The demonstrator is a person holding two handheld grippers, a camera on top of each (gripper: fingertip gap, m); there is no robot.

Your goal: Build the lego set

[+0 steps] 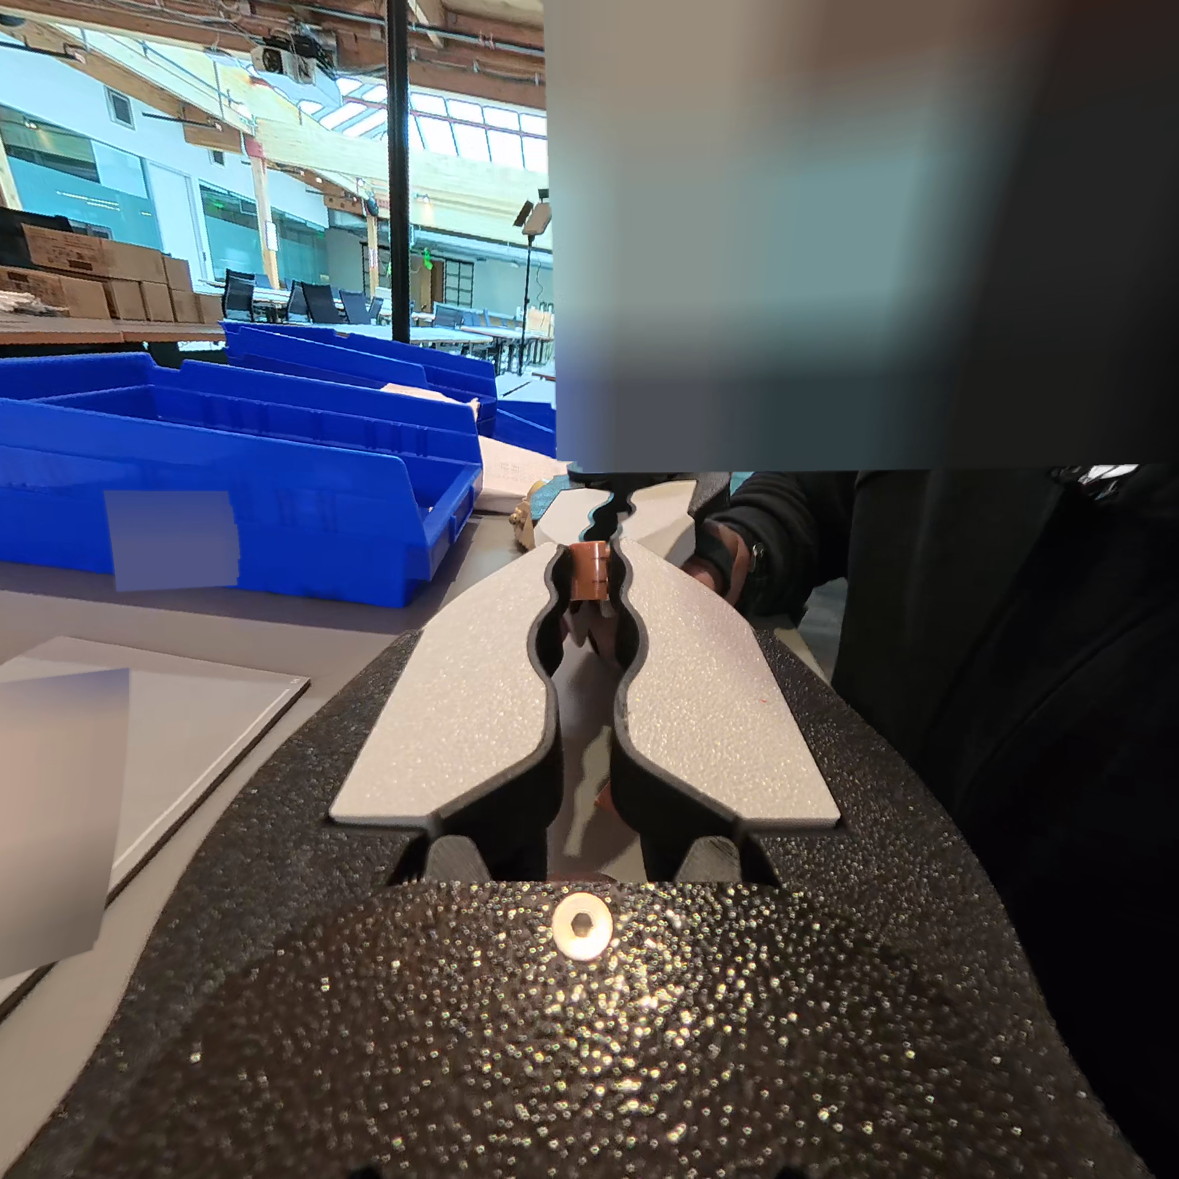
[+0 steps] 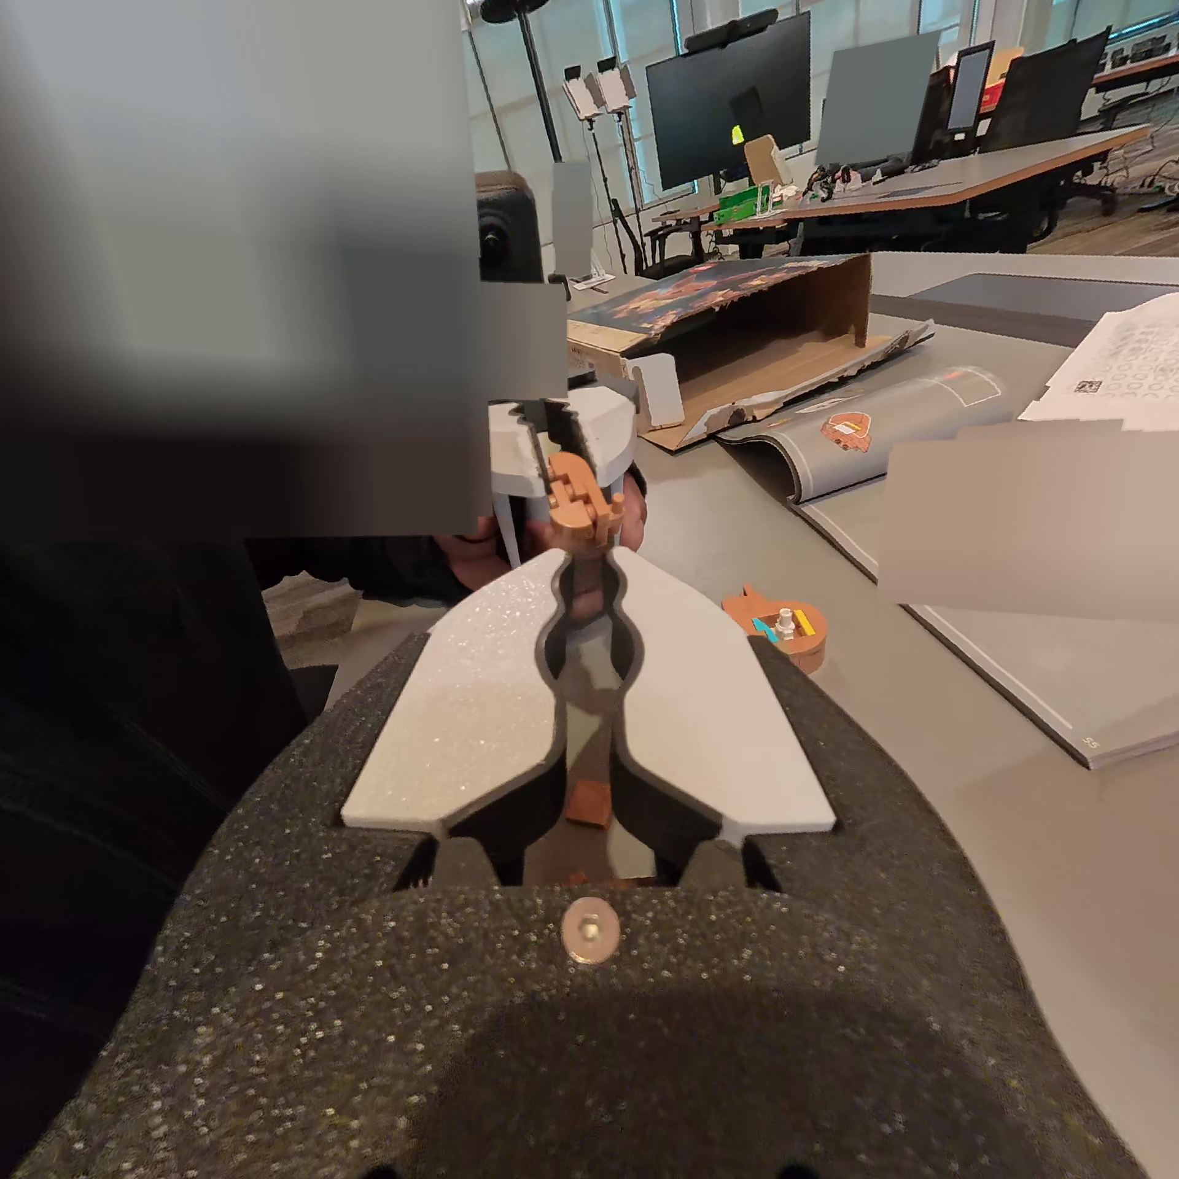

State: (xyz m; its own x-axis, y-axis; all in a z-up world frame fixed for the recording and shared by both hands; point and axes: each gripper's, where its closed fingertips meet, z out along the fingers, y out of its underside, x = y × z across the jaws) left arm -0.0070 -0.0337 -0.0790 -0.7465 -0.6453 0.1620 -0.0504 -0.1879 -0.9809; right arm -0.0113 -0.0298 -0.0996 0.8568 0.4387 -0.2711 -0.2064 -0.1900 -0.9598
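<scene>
Brick piece (image 2: pixel 577 494): brown, centre of frame, raised above the grey table (image 2: pixel 734 542).
Left gripper (image 1: pixel 588 568): nearly closed, fingertips pressing on the piece.
Right gripper (image 2: pixel 590 561): narrow gap, tips at the piece's lower end; hold unclear.
Nearby: brown brick model (image 2: pixel 781 628), blue bins (image 1: pixel 255 485).

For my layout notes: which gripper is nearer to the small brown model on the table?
Right. The brown model sits just beside the right gripper; the left gripper hangs farther off.

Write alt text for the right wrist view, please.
Two grippers meet over a grey table, both clamping one small brown brick assembly: the right gripper from below, the left gripper from behind. A second brick model and an open booklet lie to the right.
</scene>
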